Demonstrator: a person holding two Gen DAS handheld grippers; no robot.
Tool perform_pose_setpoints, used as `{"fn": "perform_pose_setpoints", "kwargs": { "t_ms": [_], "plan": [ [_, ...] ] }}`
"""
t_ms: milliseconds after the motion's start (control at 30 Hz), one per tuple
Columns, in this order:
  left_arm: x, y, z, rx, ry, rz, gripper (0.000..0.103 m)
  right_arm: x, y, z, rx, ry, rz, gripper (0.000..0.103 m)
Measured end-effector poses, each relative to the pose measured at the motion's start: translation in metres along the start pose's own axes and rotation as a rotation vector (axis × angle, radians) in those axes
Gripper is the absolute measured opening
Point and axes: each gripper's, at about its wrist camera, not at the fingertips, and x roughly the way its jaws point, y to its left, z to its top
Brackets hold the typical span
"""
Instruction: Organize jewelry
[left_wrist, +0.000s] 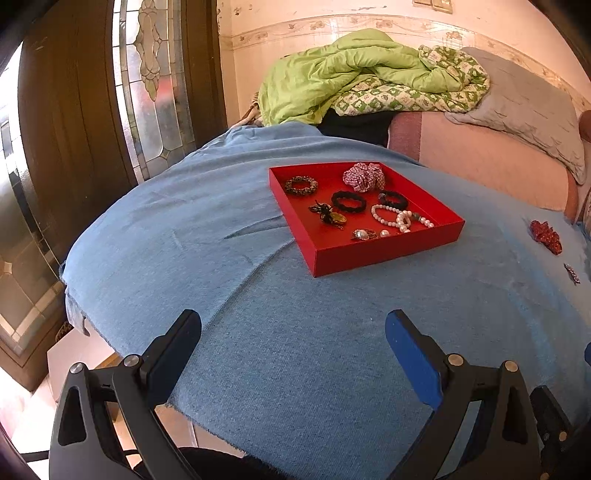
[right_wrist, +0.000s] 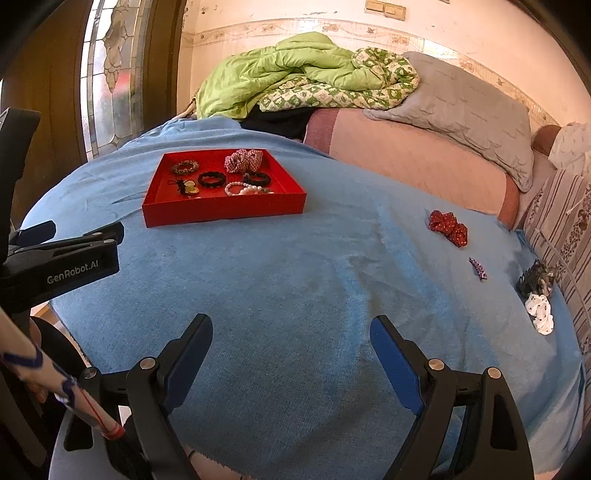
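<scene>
1. Both claws hang over the blue cloth (right_wrist: 295, 280). The left gripper (left_wrist: 293, 325) and the right gripper (right_wrist: 291, 328) each have their fingers spread wide, nothing in them.
2. Ahead and right of the right claw: white scrunchie (right_wrist: 540, 314), dark scrunchie (right_wrist: 536, 278), small clip (right_wrist: 478, 267), then the red scrunchie (right_wrist: 447, 226).
3. Farther ahead, left of the right claw, sits the red tray (right_wrist: 221, 210) with bracelets, pearl beads (left_wrist: 400, 218) and a checked scrunchie (left_wrist: 364, 176) inside.
4. Way back, a green quilt (right_wrist: 280, 66).
</scene>
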Motion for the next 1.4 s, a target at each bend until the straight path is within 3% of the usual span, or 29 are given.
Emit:
{"fn": "perform_pose_setpoints", "kwargs": {
  "t_ms": [1400],
  "plan": [
    [-0.0003,0.0016,-0.0009,-0.005,0.004,0.001,0.1,-0.0028,0.0046,-0.004,-0.013,0.001,-0.005,0.09]
  ]
}}
